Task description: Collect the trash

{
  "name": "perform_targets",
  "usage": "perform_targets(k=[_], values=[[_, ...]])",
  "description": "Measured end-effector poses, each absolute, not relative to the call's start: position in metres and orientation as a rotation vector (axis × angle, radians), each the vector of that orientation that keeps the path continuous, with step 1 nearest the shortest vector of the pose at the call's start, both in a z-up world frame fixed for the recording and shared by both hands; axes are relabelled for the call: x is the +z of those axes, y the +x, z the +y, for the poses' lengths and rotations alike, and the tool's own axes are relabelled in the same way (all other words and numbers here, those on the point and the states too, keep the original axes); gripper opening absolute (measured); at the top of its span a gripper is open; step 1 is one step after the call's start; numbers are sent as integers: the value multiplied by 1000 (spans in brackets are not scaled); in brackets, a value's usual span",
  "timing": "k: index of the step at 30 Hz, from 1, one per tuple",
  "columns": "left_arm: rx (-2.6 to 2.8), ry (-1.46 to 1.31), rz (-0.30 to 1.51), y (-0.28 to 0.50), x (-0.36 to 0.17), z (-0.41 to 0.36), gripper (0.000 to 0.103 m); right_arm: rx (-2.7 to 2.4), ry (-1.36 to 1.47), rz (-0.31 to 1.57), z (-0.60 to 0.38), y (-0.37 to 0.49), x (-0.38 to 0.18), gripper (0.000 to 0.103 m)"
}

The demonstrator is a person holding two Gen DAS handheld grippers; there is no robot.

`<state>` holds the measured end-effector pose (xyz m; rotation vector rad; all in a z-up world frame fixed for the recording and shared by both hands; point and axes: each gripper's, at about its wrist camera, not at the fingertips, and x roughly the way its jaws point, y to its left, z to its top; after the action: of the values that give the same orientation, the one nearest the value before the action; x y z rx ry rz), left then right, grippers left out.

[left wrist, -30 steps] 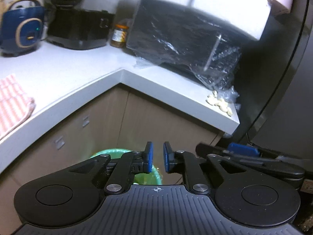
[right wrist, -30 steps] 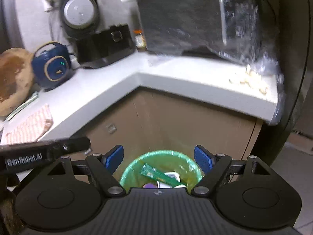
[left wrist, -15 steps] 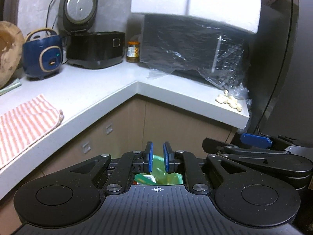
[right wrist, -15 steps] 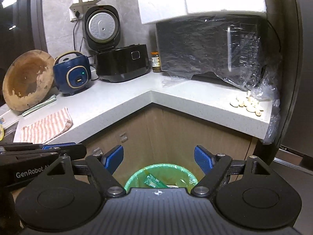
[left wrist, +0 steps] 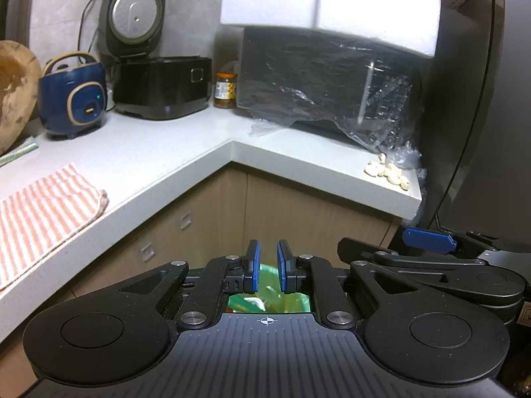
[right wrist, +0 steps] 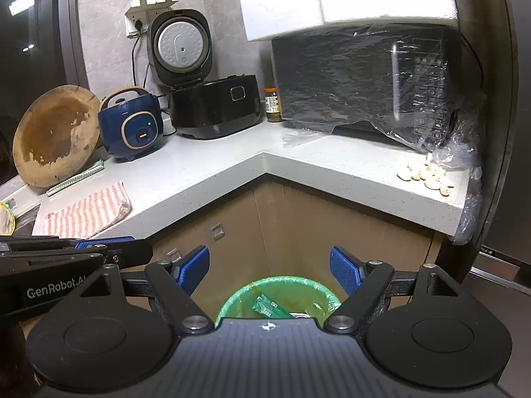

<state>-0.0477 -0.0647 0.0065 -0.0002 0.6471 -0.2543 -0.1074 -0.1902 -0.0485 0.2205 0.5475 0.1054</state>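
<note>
Bin (right wrist: 278, 293) one, green-lined, wrappers inside; left tool (left wrist: 266, 265) nearly together, empty; right tool (right wrist: 269, 270) apart, empty.

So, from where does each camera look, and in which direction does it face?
Left wrist: on the left gripper, jaws nearly shut and empty, facing the counter corner; the right gripper shows at right.
Right wrist: on the open right gripper, above the green-lined bin; the left gripper shows at left.
Shared: blue cooker, microwave, garlic.
</note>
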Motion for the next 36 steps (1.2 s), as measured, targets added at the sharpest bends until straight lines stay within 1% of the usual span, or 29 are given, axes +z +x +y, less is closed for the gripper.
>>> perform_targets(k=[36], values=[[-259, -23, 640, -56, 7, -55, 14, 107, 205, 560, -177, -113, -48, 81]])
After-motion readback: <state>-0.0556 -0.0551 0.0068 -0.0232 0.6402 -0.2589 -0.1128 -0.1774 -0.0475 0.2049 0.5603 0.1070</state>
